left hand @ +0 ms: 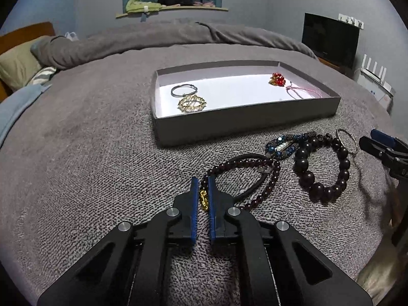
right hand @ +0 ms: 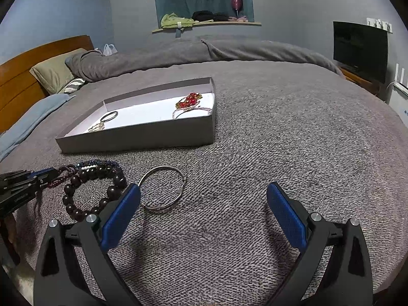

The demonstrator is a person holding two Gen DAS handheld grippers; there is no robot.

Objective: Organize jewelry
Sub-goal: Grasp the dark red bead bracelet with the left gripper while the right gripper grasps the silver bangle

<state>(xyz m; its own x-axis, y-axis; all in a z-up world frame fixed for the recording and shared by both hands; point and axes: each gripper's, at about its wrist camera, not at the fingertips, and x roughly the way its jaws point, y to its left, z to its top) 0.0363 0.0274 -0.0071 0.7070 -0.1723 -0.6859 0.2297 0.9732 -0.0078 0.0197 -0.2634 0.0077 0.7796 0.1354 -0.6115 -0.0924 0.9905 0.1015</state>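
Note:
A grey tray (left hand: 244,125) on the bed holds a grey hoop (left hand: 183,90), a gold brooch (left hand: 192,104), a red bead piece (left hand: 277,79) and a pink cord (left hand: 301,91). In front of it lie a small-bead dark red bracelet (left hand: 267,183), a blue bead bracelet (left hand: 283,146), a large-bead dark bracelet (left hand: 321,168) and a silver ring (right hand: 163,190). My left gripper (left hand: 203,181) is shut on the small-bead bracelet by its gold charm (left hand: 204,200). My right gripper (right hand: 204,199) is open and empty just right of the silver ring.
The grey blanket (right hand: 280,140) covers the bed. Pillows (right hand: 54,72) and a wooden headboard (right hand: 23,76) are at the left. A dark TV screen (right hand: 359,49) stands at the right. A window ledge (right hand: 206,23) with clothes is at the back.

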